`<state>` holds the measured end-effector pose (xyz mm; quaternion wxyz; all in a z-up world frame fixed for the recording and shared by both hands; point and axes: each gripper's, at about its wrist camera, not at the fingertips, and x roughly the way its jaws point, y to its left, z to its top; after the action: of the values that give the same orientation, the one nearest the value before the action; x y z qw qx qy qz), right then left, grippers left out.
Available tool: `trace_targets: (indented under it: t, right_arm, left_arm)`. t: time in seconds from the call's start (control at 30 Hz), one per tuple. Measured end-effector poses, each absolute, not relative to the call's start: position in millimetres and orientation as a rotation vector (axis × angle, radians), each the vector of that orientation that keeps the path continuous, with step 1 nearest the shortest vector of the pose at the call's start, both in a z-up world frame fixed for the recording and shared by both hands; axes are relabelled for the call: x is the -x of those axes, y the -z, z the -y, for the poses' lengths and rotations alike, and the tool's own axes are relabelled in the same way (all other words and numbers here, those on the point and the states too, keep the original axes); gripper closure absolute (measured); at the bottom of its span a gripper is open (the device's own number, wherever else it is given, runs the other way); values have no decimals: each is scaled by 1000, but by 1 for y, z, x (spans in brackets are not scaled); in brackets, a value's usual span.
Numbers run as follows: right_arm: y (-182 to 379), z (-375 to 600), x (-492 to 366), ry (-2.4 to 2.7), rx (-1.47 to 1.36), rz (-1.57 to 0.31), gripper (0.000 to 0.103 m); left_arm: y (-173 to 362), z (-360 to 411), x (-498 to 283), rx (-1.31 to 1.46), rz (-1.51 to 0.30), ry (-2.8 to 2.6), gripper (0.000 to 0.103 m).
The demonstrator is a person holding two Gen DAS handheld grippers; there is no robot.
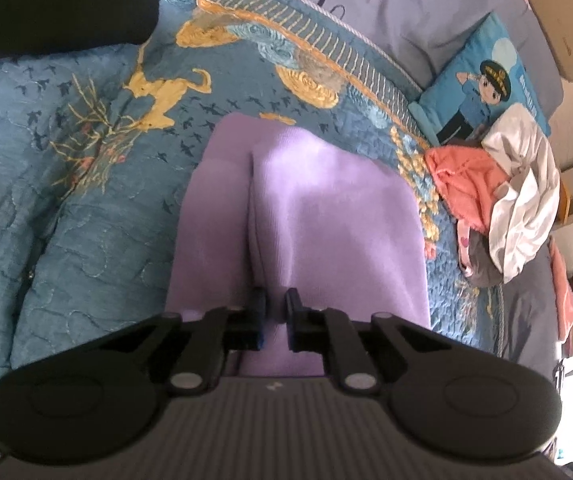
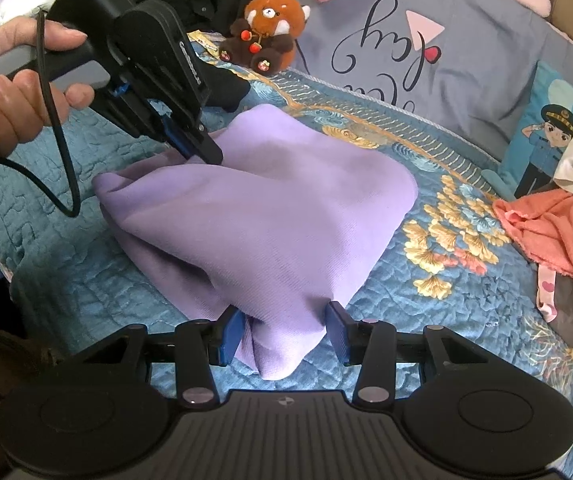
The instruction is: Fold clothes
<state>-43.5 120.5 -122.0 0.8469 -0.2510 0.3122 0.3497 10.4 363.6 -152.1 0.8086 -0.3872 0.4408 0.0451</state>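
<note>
My bed fills both views, spread with a quilted blue coverlet with gold flowers and dark birds (image 2: 466,304). A lavender-grey pillowcase with black script (image 2: 386,56) lies across the top of the frame, and a brown cardboard box (image 1: 562,28) sits upper right. Daylight glares at the lower right edge.

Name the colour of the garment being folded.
Plain lilac purple garment, no pattern; it shows best in the right wrist view.

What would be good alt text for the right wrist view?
The right tool, open, straddles a bunched corner of a purple cloth on a blue quilt. The left tool, held by a hand, pinches the cloth's far edge. A plush toy sits behind.
</note>
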Motion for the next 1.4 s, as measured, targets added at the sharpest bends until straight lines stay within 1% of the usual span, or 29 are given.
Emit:
trace_targets:
  t: [0.17,0.23,0.3,0.33,0.37,0.47,0.67,0.8,0.83,0.9,1.07,1.27,1.3,1.4]
  right_arm:
    - [122,-119,43,-735,520,-662,61]
    - [122,-119,43,-730,512,-665,65]
    - [122,-118,42,-730,506,-669,65]
    - [122,-118,42,-730,504,-669,66]
    - [122,-118,42,-728,505,-671,67]
    - [122,-118,42,-723,510,-666,75]
    - [118,-117,47,-695,555,-630,83]
    - [115,-113,46,-651,555,-643,84]
    - [115,-111,46,-643,547,-652,84]
    - [119,-109,43,-625,532,-689,85]
    - [130,-98,36,-599,476,-776,88]
    - [123,-81,33,-666,356,-824,89]
    - [119,-77,34,-676,335,-815,89]
    - [103,-70,40,-716,308,-759,89]
  left_arm:
    - [146,-372,0,866,-886,-110,93]
    - [144,-375,5,881,-863,-116,94]
    - [142,-380,8,895,-840,-126,97]
    - [141,-382,10,902,-830,-131,97]
    - [140,-384,12,906,-821,-139,100]
    - [141,-390,15,922,-819,-144,100]
    - [131,-384,28,908,-807,-56,100]
    - [134,-366,38,908,-845,0,100]
    - [134,-359,39,903,-856,28,99]
    - [132,-342,37,866,-869,85,93]
    - [131,-304,28,758,-925,159,92]
    - [147,-286,18,545,-1103,-39,91]
    - [149,-289,19,551,-1109,-66,89]
    - [148,-303,26,632,-1080,-92,89]
